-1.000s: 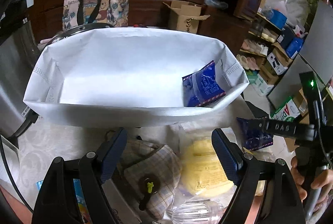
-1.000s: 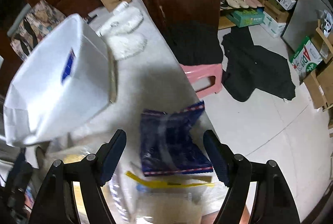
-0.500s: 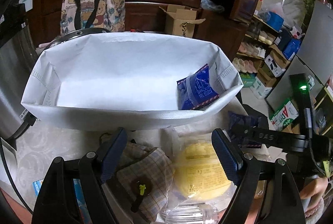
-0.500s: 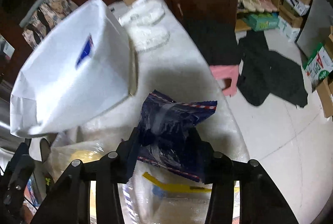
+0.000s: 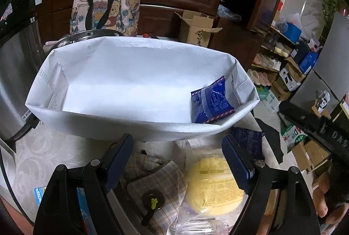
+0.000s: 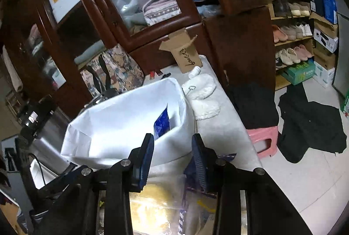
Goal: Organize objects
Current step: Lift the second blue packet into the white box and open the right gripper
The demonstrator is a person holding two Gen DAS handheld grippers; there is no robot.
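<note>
Blue packet (image 5: pixel 212 102) stands inside white bag (image 5: pixel 130 73), leaning at its right end. Second blue packet (image 5: pixel 246 141) lies on table (image 6: pixel 220 126) just outside bag's right corner. My right gripper (image 6: pixel 172 145) aims at bag, jaws closing, nothing visible between pads; second packet shows beside outer finger. My left gripper (image 5: pixel 176 160) hangs wide open, empty, over checked cloth (image 5: pixel 152 174) and yellow pack (image 5: pixel 216 187) in clear wrap.

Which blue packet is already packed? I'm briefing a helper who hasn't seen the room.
Find the big white bag standing open on the table. The packed blue packet leans inside its right end. The darker blue packet lies outside on the table.
</note>
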